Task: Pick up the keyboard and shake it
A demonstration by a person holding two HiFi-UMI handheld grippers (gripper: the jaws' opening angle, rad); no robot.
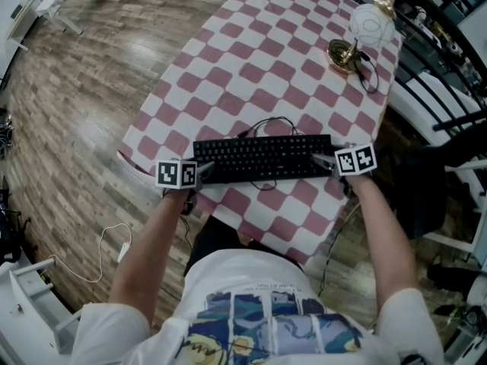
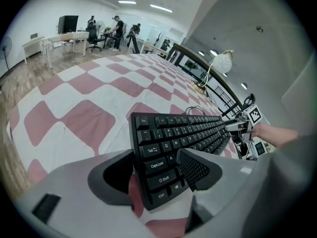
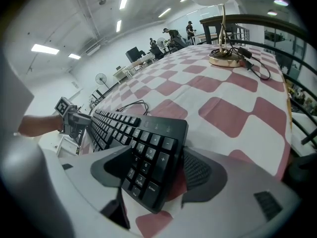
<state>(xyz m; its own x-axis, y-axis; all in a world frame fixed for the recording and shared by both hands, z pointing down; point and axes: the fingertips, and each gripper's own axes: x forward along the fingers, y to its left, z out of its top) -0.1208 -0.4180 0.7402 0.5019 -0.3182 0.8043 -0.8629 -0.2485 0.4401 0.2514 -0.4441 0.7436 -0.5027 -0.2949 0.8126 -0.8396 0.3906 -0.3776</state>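
A black keyboard (image 1: pixel 262 158) lies flat near the front edge of the checked table (image 1: pixel 251 67). My left gripper (image 1: pixel 202 172) is at its left end and my right gripper (image 1: pixel 324 160) at its right end. In the left gripper view the Caps Lock end of the keyboard (image 2: pixel 188 133) sits between the jaws of the left gripper (image 2: pixel 156 175), with cloth showing between one pad and the keyboard's edge. In the right gripper view the number-pad end of the keyboard (image 3: pixel 129 133) sits between the jaws of the right gripper (image 3: pixel 153 170), again with a gap of cloth. Both stand open.
A lamp (image 1: pixel 369 29) with a brass base and a dark cord stands at the table's far right corner. The keyboard's cable (image 1: pixel 266 124) loops behind it. A dark railing (image 1: pixel 449 90) runs along the right. A white cable (image 1: pixel 106 242) lies on the wooden floor at left.
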